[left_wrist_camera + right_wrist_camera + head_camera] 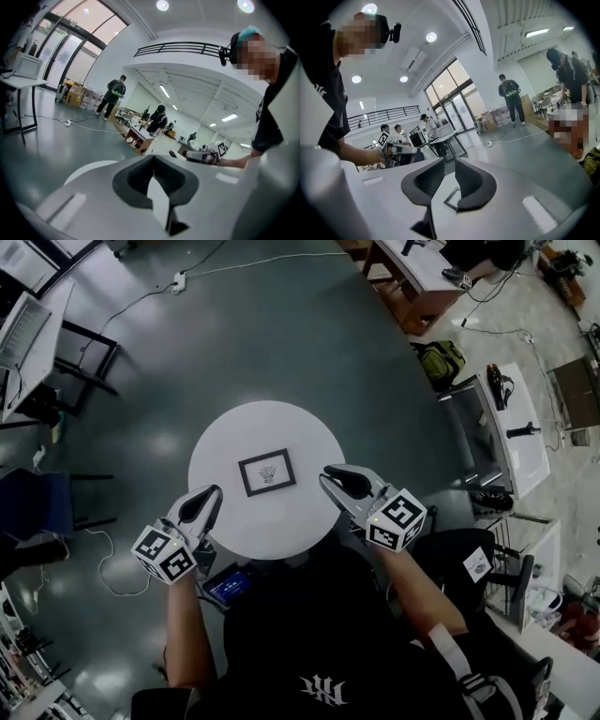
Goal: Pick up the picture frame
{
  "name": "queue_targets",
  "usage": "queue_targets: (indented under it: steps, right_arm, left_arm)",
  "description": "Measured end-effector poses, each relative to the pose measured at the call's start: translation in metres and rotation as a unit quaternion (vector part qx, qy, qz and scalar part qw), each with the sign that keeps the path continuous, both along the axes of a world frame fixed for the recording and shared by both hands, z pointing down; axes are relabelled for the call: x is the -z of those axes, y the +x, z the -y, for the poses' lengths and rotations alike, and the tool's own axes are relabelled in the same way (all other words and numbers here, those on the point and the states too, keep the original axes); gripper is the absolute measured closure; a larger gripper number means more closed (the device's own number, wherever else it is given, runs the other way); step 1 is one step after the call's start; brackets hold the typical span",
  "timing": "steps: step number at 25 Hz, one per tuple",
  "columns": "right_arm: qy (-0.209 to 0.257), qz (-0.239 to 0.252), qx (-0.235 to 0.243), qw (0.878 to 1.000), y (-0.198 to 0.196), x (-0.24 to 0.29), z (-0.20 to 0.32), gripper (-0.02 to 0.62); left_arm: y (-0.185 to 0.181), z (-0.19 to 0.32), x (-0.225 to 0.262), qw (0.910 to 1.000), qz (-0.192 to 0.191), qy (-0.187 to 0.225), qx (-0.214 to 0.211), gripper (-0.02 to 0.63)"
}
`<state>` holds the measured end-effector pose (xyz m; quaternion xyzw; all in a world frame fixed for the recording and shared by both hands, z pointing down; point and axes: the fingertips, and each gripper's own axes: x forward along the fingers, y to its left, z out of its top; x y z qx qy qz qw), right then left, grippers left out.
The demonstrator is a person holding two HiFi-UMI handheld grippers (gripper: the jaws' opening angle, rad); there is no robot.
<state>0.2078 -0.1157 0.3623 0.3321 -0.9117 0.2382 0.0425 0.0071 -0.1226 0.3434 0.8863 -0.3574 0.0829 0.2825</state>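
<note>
**Fig. — Both grippers at the table, frame not yet touched.**

Head view: a round white table (pixel 225 439) stands on a dark grey floor. The picture frame (pixel 267 472) lies flat near the table's ctr. It has a dark border and a small drawing on white, and sits slightly askew to the viewer. It lies between the two tools and clear of both.

L side: the left gripper (pixel 215 494) is over the table's near-left edge, tips pointing toward the frame. Its marker cube (pixel 164 554) is off the tabletop, toward the person. In the left gripper view the left gripper's (pixel 153 158) dark jaws are pressed together at the tips w/ nothing between them. The white tabletop shows below.

R side: the right gripper (pixel 325 476) is over the near-right edge, also aimed inward, w/ its own cube (pixel 398 519) behind. In the right gripper view the right gripper's (pixel 449 162) jaws stand slightly spread, a narrow gap and no contact. Through that gap a corner of the frame (pixel 451 200) shows on the tabletop beyond, untouched.

Surroundings: a green backpack (pixel 439 362) and a power strip (pixel 178 281) w/ cable lie on the floor, well away from the table. Desks line the room's edges, and other people stand in the background of both gripper views.
</note>
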Motion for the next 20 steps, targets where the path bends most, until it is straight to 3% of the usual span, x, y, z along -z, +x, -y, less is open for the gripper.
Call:
queue_targets:
  steps: [6, 20]
  right_arm:
    - [-0.055, -0.012, 0.039, 0.998, -0.023, -0.056, 0.022, 0.485]
    - [-0.152, -0.051, 0.026, 0.987, -0.057, -0.207, 0.053, 0.430]
  left_arm:
    - [-0.016, 0.004, -0.069, 0.9969, 0.020, -0.067, 0.035, 0.583]
    - [-0.037, 0.023, -0.229, 0.9845, 0.055, -0.162, 0.038, 0.491]
